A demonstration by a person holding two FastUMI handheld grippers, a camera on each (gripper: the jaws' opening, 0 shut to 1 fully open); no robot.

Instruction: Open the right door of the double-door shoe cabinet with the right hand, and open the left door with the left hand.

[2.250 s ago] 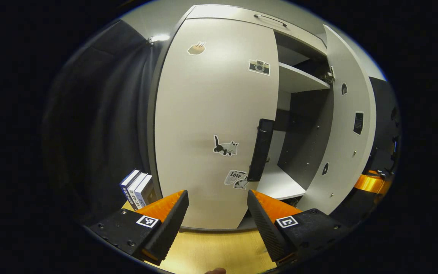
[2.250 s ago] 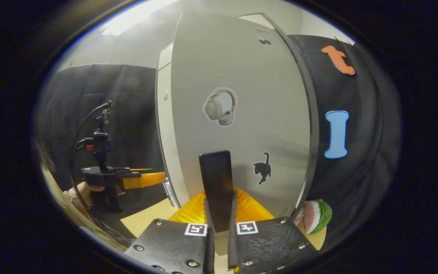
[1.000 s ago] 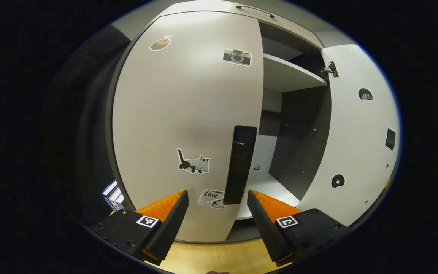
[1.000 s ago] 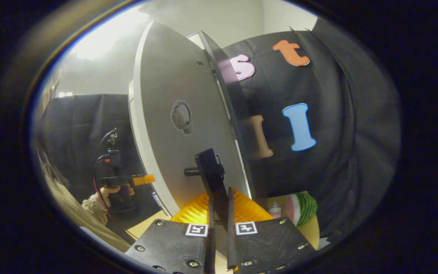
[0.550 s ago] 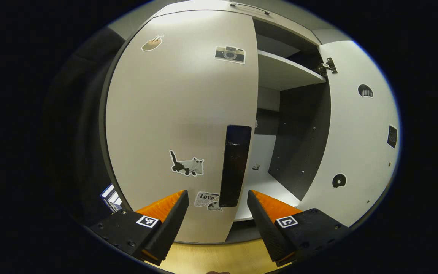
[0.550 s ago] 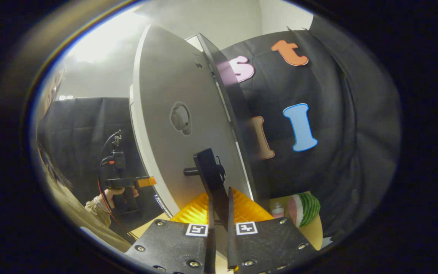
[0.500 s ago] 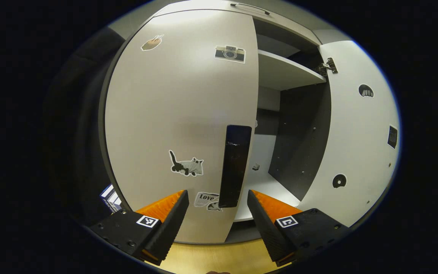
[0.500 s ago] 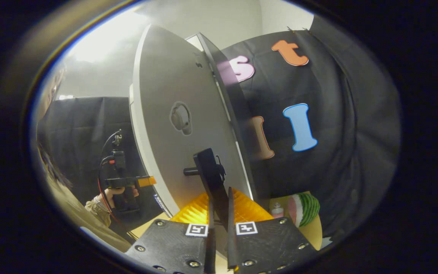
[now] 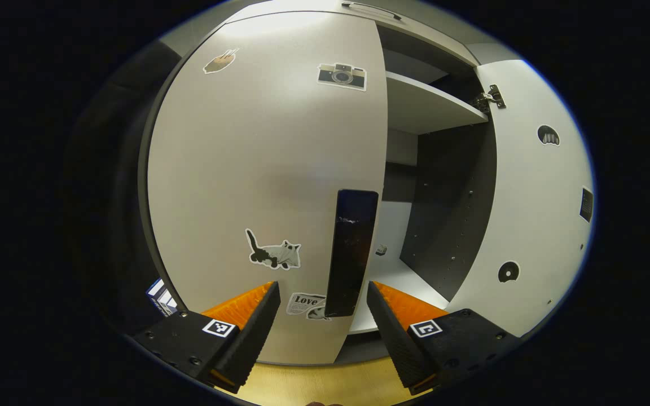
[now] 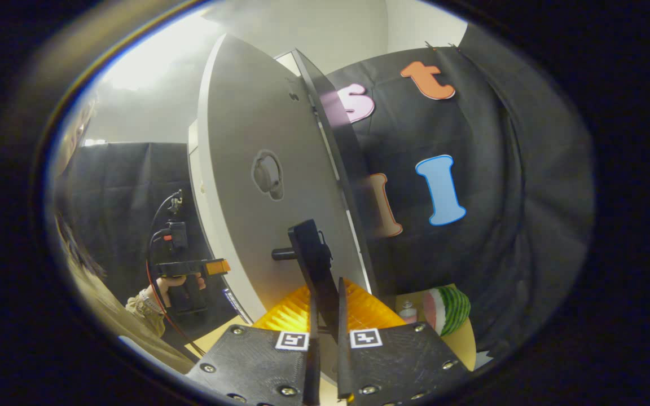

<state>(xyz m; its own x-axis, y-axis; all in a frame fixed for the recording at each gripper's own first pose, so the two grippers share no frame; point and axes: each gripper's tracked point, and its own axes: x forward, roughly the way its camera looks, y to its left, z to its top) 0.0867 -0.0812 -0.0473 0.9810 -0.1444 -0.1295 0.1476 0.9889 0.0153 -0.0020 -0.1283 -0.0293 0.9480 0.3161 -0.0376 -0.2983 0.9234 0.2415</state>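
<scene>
1. In the left gripper view, my left gripper (image 9: 323, 316) has its fingers wide apart and holds nothing. The black vertical handle (image 9: 351, 252) of the left door (image 9: 268, 169) stands in the gap between them, a little beyond the tips, not touched.
2. The left door is closed or nearly closed; I cannot tell which. It carries a camera sticker (image 9: 342, 75), a cat sticker (image 9: 273, 255) and a hand sticker (image 9: 219, 61).
3. To the right of it the shoe cabinet (image 9: 443, 186) is open: I see a pale shelf (image 9: 426, 107) and the dark inner wall.
4. The right door (image 9: 534, 192) is swung far out, its inner face toward this camera, with the hinge (image 9: 490, 99) at its top.
5. In the right gripper view, my right gripper (image 10: 325, 324) is closed on the black handle (image 10: 313, 265) of the right door (image 10: 257, 180); both fingers press its lower end.
6. In the same view the left gripper (image 10: 192, 270) is at the left, held by a hand (image 10: 174, 282).
7. A watermelon slice (image 10: 446, 310) lies on the wooden floor (image 10: 463, 341) near the black cloth wall (image 10: 500, 169).
</scene>
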